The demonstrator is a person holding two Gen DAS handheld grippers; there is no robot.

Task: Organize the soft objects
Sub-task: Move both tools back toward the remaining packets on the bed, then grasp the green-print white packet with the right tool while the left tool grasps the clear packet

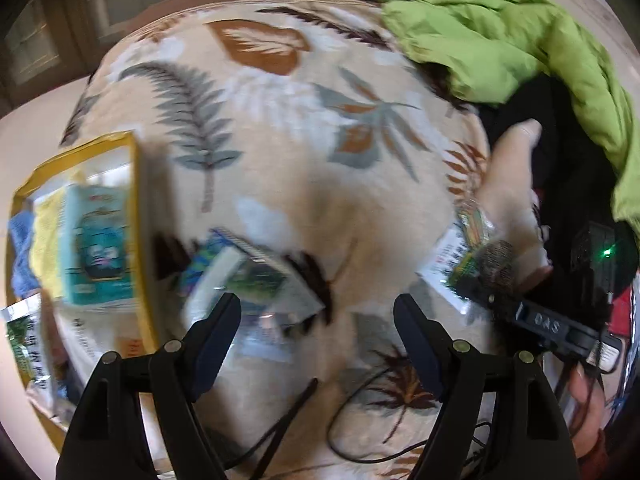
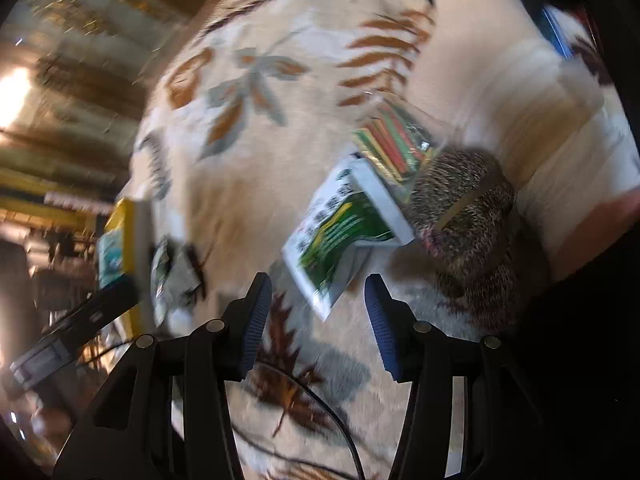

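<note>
Both tools, left tool [image 1: 316,344] and right tool [image 2: 316,320], hover empty, jaws apart, above the leaf-patterned blanket [image 1: 280,128]; next likely: right tool lowers onto the green-and-white packet [image 2: 340,232].

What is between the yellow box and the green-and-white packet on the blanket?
In the left wrist view, a shiny packet lies there on the leaf blanket.

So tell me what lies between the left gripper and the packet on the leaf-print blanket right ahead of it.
Nothing visible: the left gripper is open, and the blurred green-and-white packet lies just past its fingertips on the blanket.
</note>
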